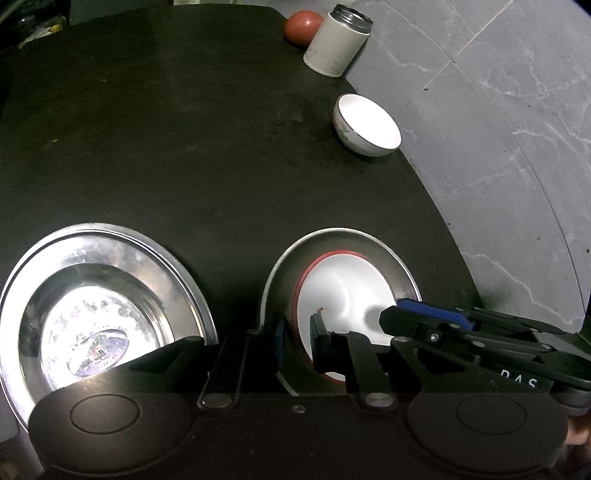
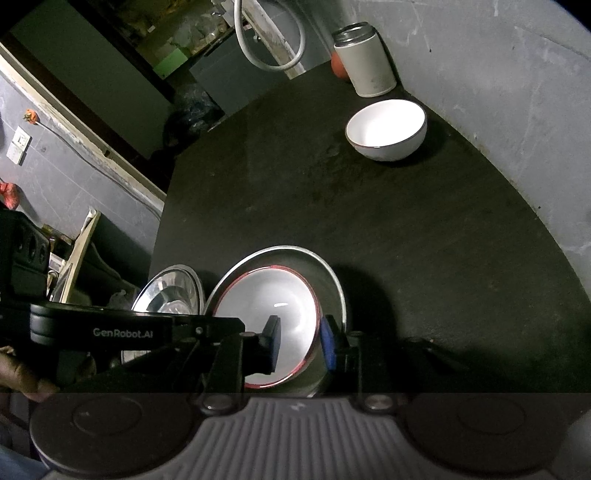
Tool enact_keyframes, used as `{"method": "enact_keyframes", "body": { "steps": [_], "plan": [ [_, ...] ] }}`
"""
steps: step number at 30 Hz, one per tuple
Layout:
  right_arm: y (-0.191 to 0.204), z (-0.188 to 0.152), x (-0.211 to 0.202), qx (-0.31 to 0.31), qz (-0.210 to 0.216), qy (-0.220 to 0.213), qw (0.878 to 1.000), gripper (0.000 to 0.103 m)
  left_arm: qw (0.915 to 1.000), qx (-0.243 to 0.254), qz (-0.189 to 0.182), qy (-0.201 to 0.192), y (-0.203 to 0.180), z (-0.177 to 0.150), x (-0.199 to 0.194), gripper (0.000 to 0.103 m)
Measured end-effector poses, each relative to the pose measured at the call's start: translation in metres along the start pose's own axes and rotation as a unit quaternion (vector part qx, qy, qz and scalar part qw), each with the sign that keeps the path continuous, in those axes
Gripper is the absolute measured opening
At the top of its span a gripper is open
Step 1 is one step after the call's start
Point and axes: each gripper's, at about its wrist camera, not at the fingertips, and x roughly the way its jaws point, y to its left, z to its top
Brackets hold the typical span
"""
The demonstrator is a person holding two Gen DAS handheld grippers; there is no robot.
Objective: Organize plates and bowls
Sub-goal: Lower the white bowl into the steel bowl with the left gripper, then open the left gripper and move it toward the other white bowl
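A red-rimmed white bowl [image 1: 340, 291] sits inside a steel bowl [image 1: 391, 258] on the black table. My left gripper [image 1: 297, 341] straddles the near-left rims of both bowls, jaws a little apart. My right gripper [image 2: 301, 341] straddles the right rims of the same pair [image 2: 273, 302], jaws slightly apart; it also shows in the left wrist view [image 1: 424, 317]. A steel plate [image 1: 99, 295] lies to the left. A second white bowl [image 1: 369, 125] stands far back right [image 2: 388, 129].
A white canister [image 1: 338, 40] and a reddish ball [image 1: 303, 26] stand at the table's far corner by the grey marbled wall [image 1: 498, 129]. The table's left edge [image 2: 162, 221] drops to clutter on the floor.
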Motion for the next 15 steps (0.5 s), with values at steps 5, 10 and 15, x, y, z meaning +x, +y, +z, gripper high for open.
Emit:
{"method": "enact_keyframes", "body": {
  "steps": [5, 10, 15],
  "plan": [
    [0.001, 0.0, -0.001, 0.0, 0.0, -0.001, 1.0, 0.03, 1.0, 0.005, 0.004, -0.007, -0.001, 0.0, -0.003, 0.014],
    [0.001, 0.0, -0.001, 0.001, 0.002, -0.004, 1.0, 0.032, 0.9998, 0.005, 0.005, -0.019, -0.002, 0.0, -0.007, 0.016],
    [0.002, -0.001, -0.007, 0.0, 0.004, -0.018, 1.0, 0.035, 0.9988, 0.009, -0.009, -0.048, -0.001, 0.003, -0.016, 0.028]
  ]
}}
